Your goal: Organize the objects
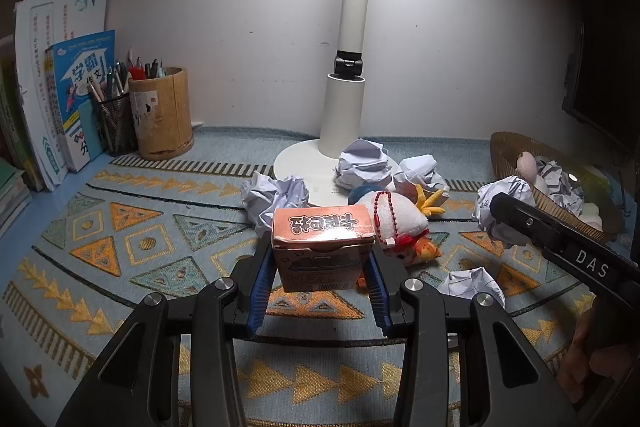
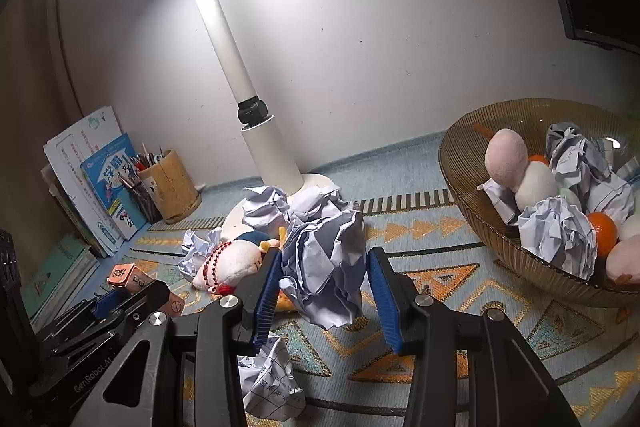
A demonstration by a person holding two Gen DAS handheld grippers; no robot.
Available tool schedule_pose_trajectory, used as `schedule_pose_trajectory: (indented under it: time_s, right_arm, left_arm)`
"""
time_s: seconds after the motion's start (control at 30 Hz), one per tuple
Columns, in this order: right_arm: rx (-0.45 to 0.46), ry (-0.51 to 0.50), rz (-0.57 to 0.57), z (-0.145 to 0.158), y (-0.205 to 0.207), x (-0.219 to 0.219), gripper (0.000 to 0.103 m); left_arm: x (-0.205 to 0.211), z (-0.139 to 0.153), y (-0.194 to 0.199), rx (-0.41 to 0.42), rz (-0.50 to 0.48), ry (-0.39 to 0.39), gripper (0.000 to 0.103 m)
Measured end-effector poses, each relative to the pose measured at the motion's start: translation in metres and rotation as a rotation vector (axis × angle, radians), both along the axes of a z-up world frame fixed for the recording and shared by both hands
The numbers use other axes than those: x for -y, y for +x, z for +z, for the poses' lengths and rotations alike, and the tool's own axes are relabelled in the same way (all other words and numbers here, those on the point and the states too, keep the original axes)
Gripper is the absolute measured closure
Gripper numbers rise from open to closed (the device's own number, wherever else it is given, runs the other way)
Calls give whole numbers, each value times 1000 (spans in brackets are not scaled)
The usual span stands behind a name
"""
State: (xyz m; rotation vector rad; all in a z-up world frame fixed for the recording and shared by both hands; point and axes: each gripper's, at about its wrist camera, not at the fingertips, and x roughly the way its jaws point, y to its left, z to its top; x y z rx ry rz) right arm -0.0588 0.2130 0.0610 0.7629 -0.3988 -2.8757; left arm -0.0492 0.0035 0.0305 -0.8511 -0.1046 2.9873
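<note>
My left gripper [image 1: 320, 269] is shut on a small orange cardboard box [image 1: 322, 247], with its blue pads pressing both sides of the box above the patterned mat. A crumpled white paper ball [image 2: 324, 263] sits between the blue pads of my right gripper [image 2: 325, 291], which is shut on it. In the left wrist view, one black finger [image 1: 532, 223] of the right gripper reaches in from the right against that paper ball [image 1: 500, 205]. The right wrist view shows the left gripper [image 2: 116, 301] low on the left with the orange box [image 2: 125, 275].
A brown ribbed basket [image 2: 460, 163] at the right holds paper balls, plush eggs and oranges. A white plush toy with a red bead chain [image 1: 400, 221] and several paper balls [image 1: 362, 163] lie around the white lamp base [image 1: 296, 159]. Pen holders [image 1: 164, 115] and books [image 1: 80, 99] stand back left.
</note>
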Motion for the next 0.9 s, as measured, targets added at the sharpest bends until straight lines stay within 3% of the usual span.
schedule_pose_trajectory:
  time_s: [0.37,0.9]
  right_arm:
    - [11,-7,-3,-1,-3,0,60]
    - [25,8,1,-2,-4,1,60]
  left_arm:
    - [9,-1,-1,4,6,47,64]
    - [9,-1,-2,6,7,58,64]
